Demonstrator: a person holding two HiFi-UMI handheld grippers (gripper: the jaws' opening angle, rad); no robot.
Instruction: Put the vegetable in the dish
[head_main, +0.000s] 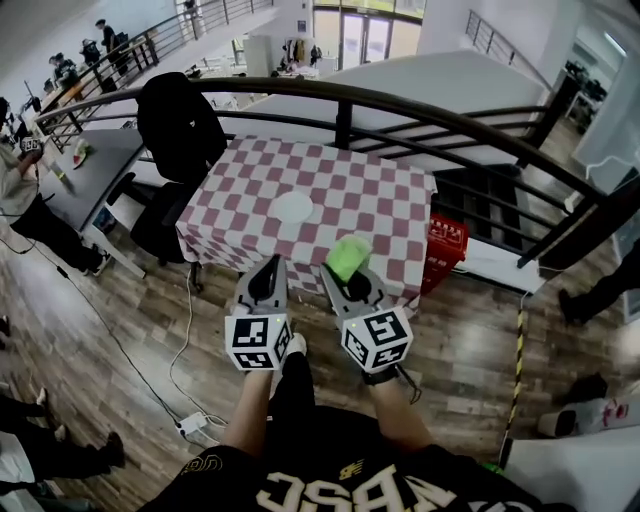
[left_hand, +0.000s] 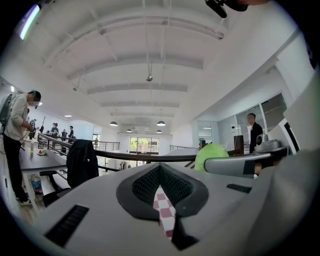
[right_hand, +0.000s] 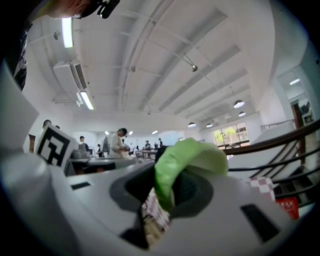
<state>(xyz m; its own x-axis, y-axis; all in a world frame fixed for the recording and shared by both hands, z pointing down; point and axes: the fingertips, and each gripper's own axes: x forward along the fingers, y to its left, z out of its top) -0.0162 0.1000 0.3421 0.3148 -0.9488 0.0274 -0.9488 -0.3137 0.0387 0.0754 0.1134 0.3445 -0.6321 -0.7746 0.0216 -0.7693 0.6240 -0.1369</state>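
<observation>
- A table (head_main: 330, 195) under a red-and-white checked cloth stands in front of the person and serves as the reference point.
- A round white dish (head_main: 294, 207) lies on the table, near its middle and slightly toward the left side.
- The left gripper (head_main: 271, 264) is seen against the table's near edge. Its jaws (left_hand: 160, 169) are fully together, with nothing between them.
- The right gripper (head_main: 338, 272) is just to the right of the left one, also at the near edge. Its jaws (right_hand: 167, 187) are partly apart and clamped on a light-green leafy vegetable (head_main: 349, 256).
- The vegetable (right_hand: 186, 159) sticks out past the jaw tips, clear of the cloth and well short of the dish.
- A black chair draped with a dark jacket (head_main: 178, 125) stands at the table's far left corner.
- A red box (head_main: 447, 240) sits on the floor by the table's right side.
</observation>
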